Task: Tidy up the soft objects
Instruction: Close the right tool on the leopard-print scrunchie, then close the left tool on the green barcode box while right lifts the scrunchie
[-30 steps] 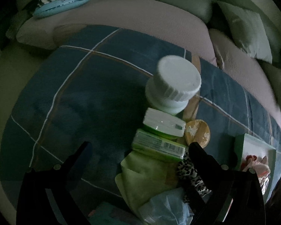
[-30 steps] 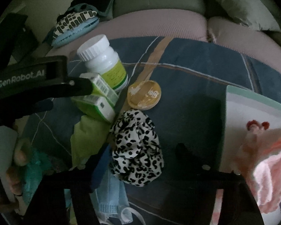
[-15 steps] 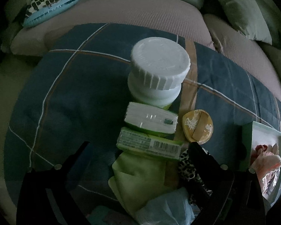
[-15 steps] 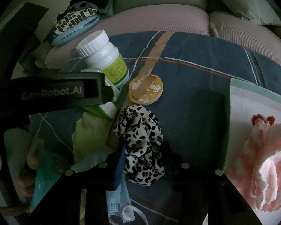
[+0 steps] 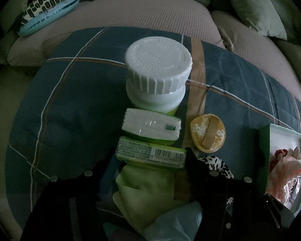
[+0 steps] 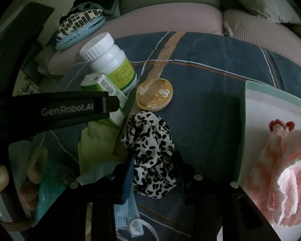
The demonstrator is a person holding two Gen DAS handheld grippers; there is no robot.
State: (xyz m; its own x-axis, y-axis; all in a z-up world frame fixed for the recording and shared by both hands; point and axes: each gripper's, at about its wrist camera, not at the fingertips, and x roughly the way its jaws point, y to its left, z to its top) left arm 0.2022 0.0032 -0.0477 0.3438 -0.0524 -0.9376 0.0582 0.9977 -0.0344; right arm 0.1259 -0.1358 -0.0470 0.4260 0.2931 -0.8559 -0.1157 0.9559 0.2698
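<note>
Take the bottle (image 6: 108,60) as your marker. Just in front of it lie two green packs, and your left gripper (image 5: 148,156) comes down over the nearer pack (image 5: 150,154), which lies crosswise between the fingers. Its jaws have just been closing and now flank the pack's two ends; whether the pads already press on it cannot be told.

To the right of the packs and in front of the bottle sits the scrunchie (image 6: 150,154), just below the round tan disc (image 6: 154,94). Your right gripper (image 6: 152,160) is pinching it, one finger on each side of the spotted fabric, the bulk of it bunched ahead of the tips.

Farther right, well clear of the bottle, stands the tray (image 6: 275,90) with a pink knit piece (image 6: 279,172) already in it. The tray lies to the right of your right gripper, so that hand is much the nearer one; the carry probably runs straight rightward over bare quilt (image 6: 210,100).
</note>
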